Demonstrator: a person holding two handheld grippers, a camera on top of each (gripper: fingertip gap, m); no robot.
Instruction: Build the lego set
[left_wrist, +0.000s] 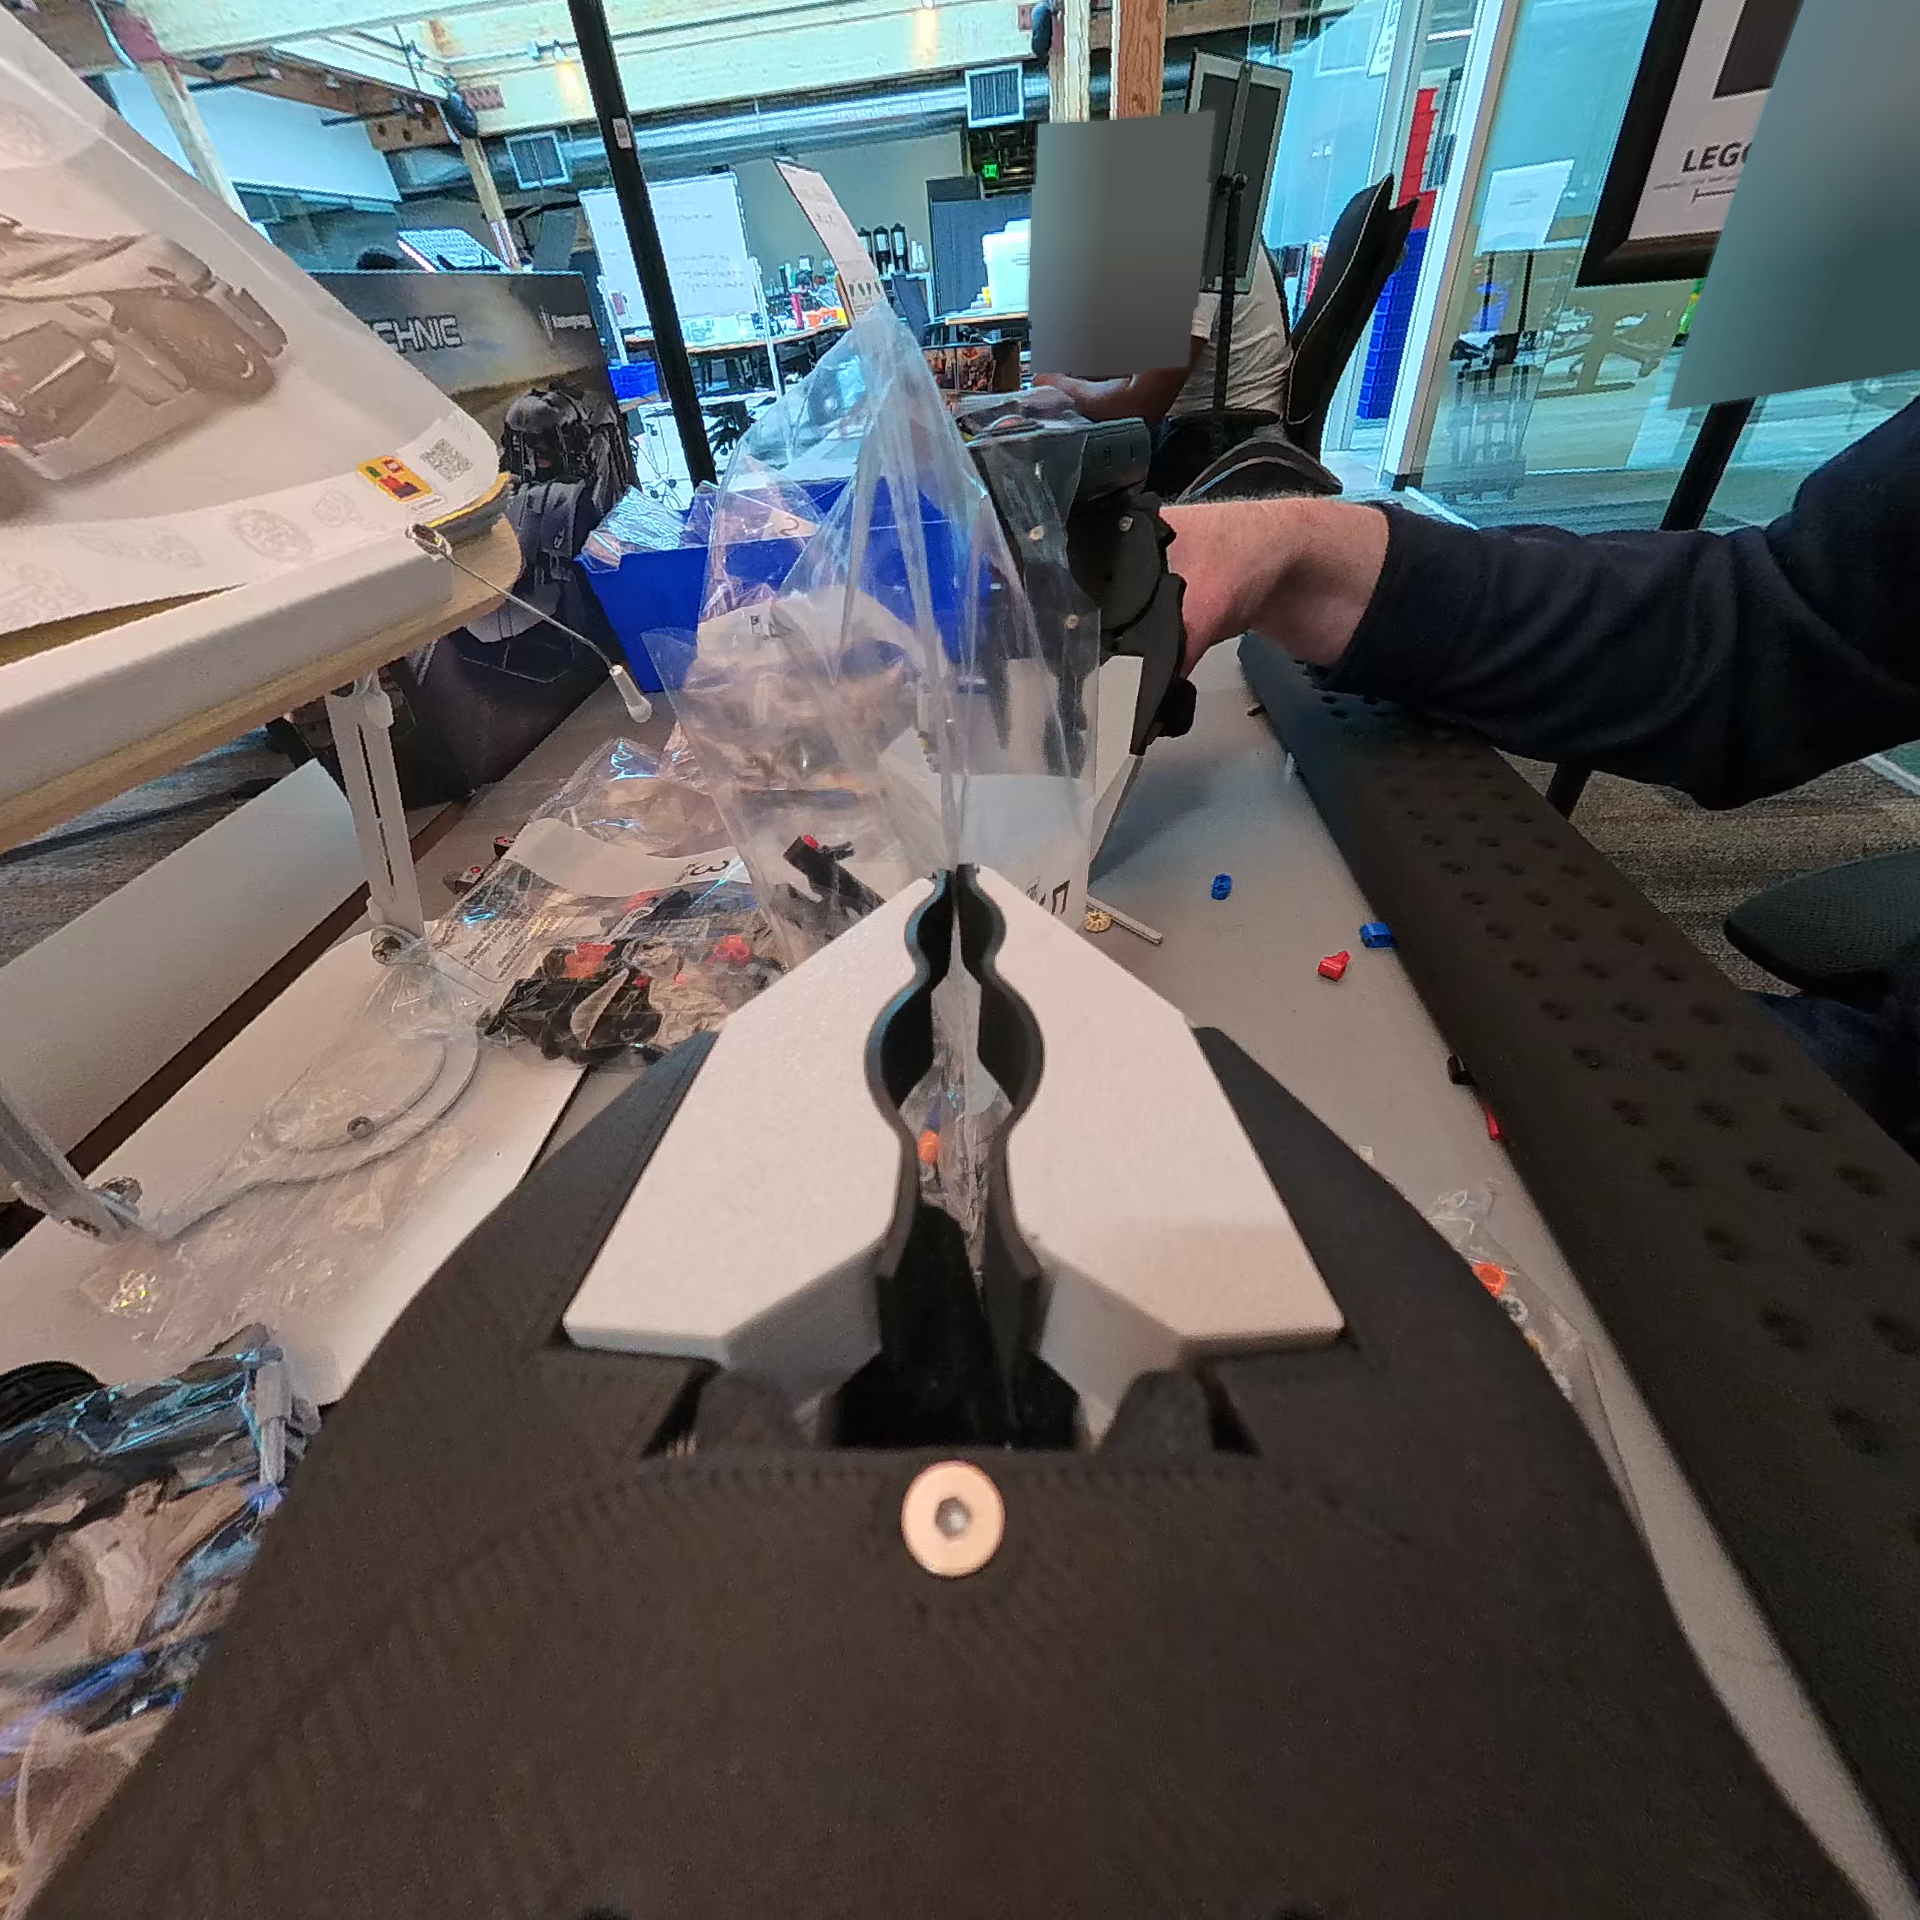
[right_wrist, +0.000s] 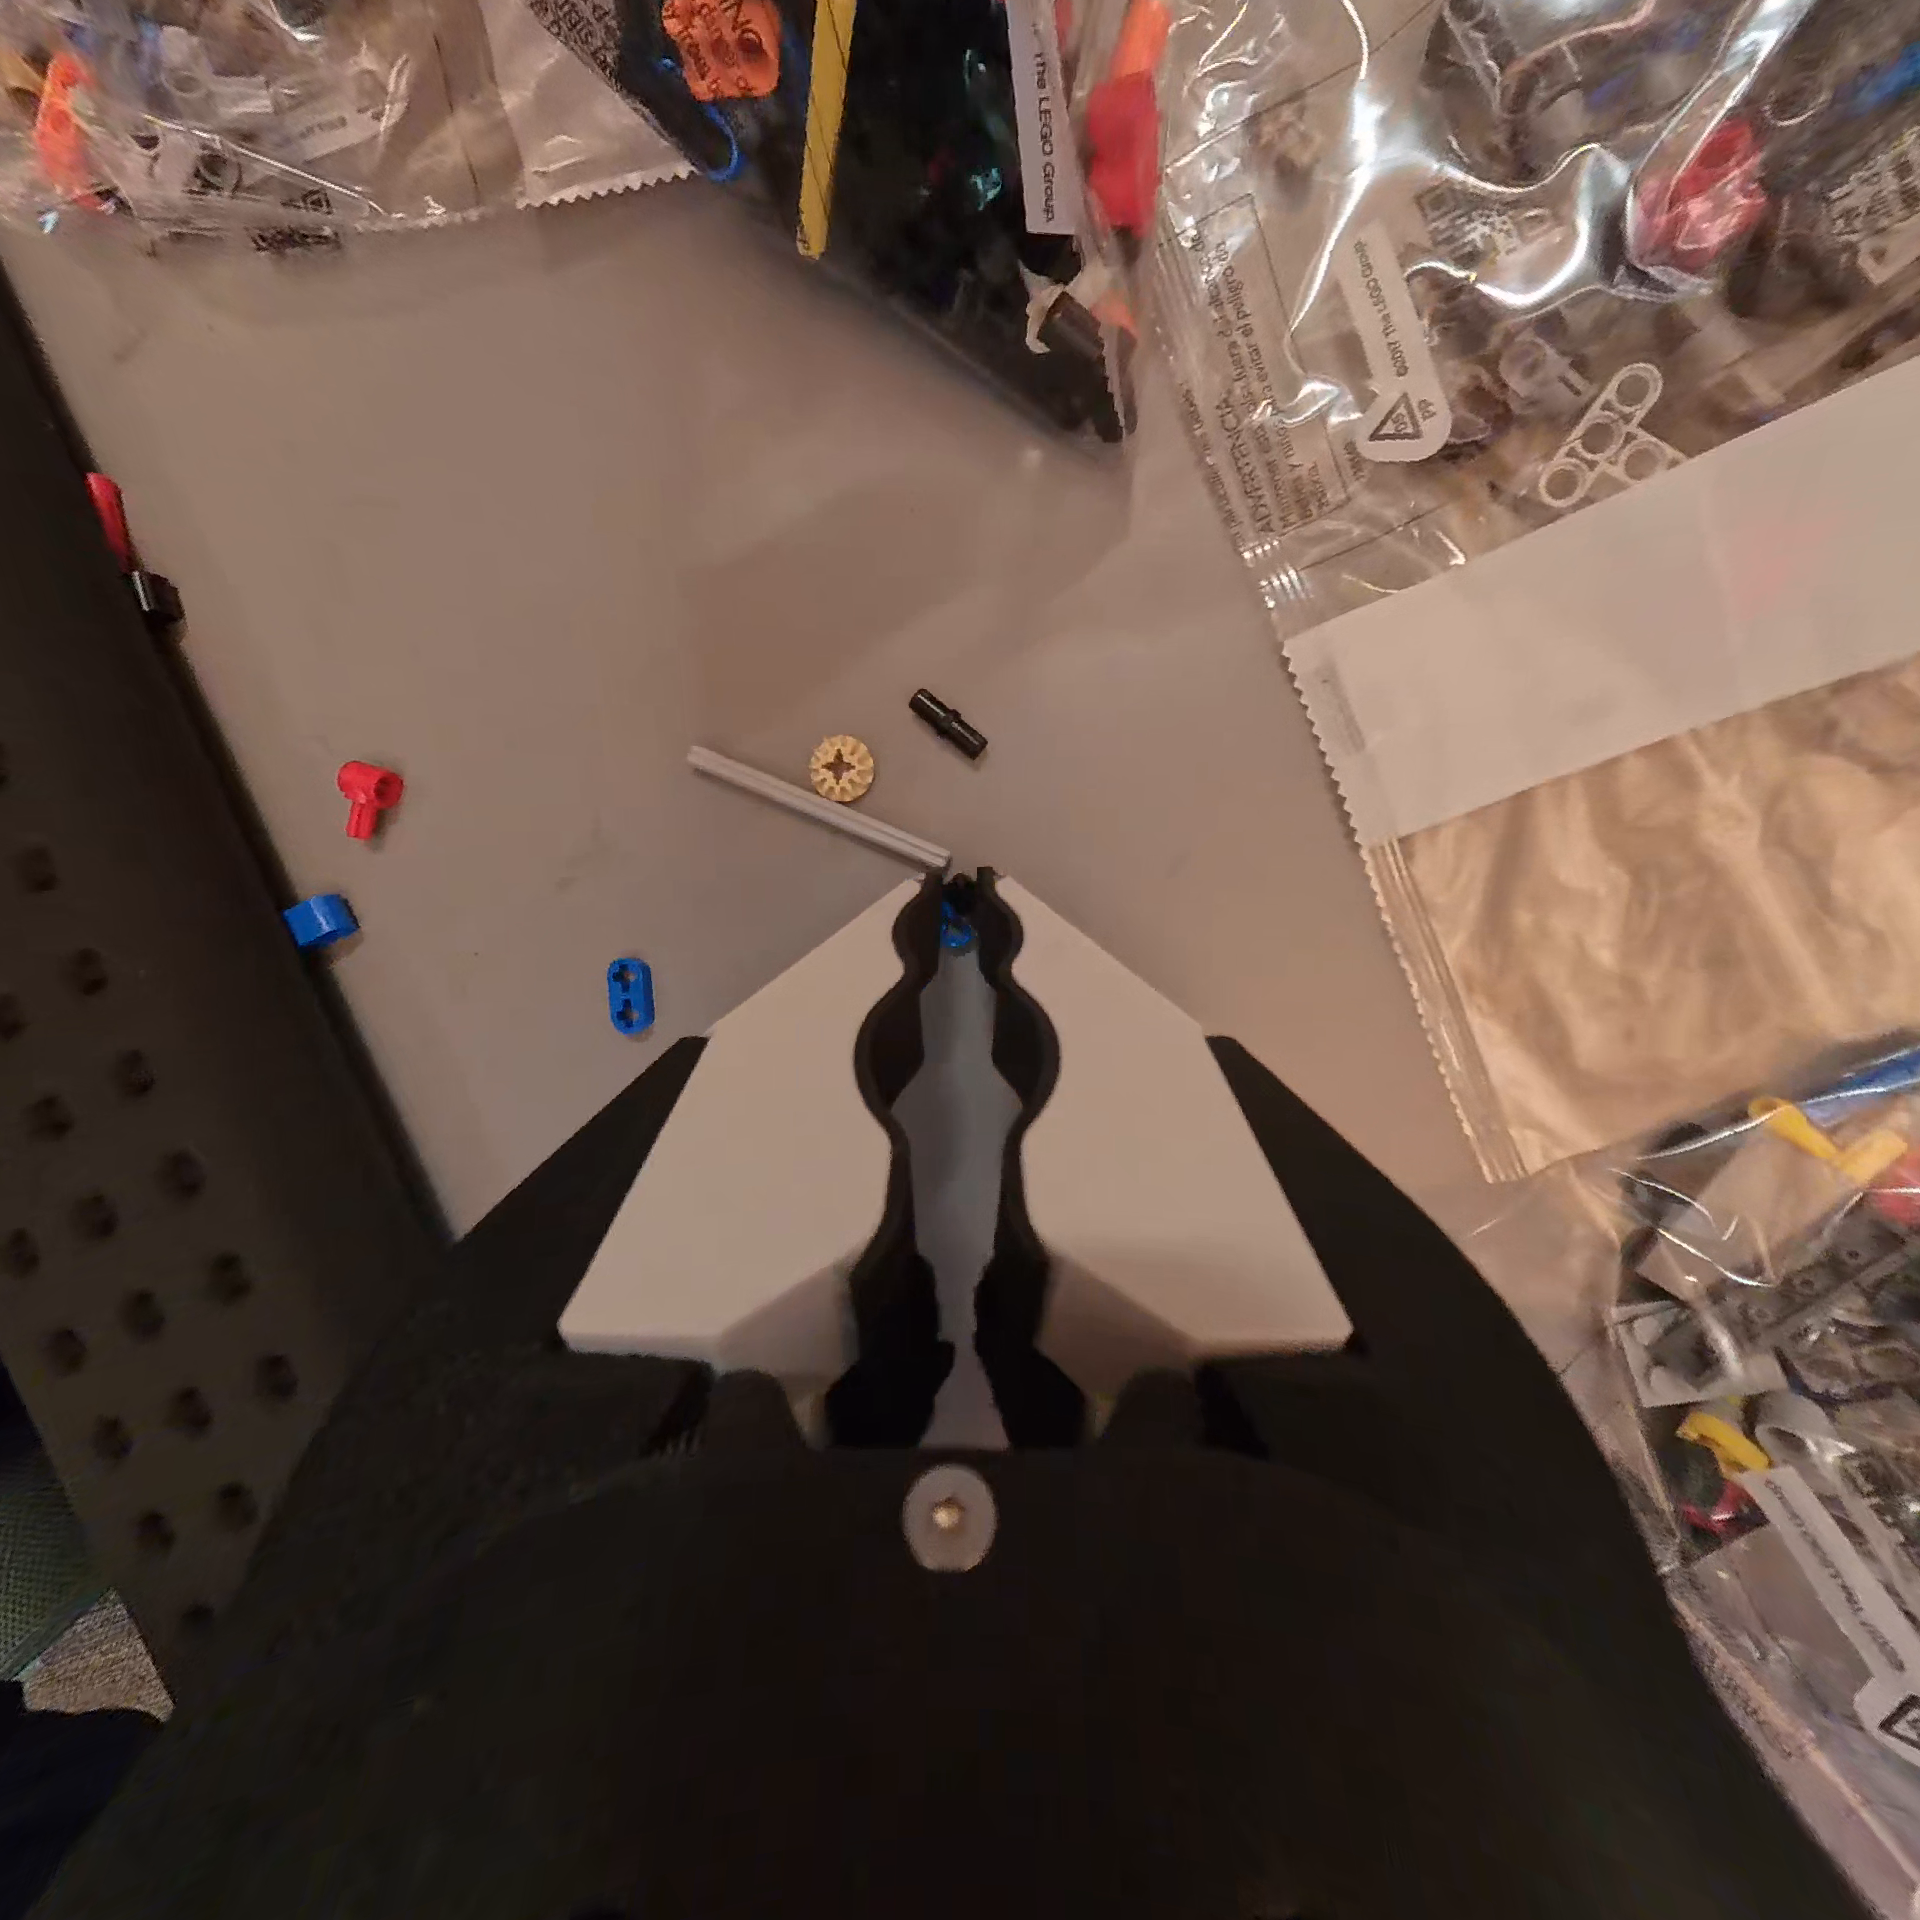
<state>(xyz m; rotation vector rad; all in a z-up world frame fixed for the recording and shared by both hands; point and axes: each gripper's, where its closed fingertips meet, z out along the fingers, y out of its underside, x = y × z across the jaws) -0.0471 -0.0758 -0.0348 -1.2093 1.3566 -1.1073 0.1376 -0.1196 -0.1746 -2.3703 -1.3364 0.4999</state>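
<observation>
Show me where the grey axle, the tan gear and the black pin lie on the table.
grey axle (right_wrist: 818, 807), right wrist view, middle of its shaft.
tan gear (right_wrist: 842, 770), right wrist view, its cross-shaped centre hole.
black pin (right_wrist: 948, 723), right wrist view, middle of its body.

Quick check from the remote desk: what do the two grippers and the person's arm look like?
Both the left gripper and right gripper look alike: a black ribbed printed body, two white wedge-shaped fingers lined with wavy black pads, and a silver washer and screw at the centre. No cables show. The person's right arm wears a dark navy long sleeve.
</observation>
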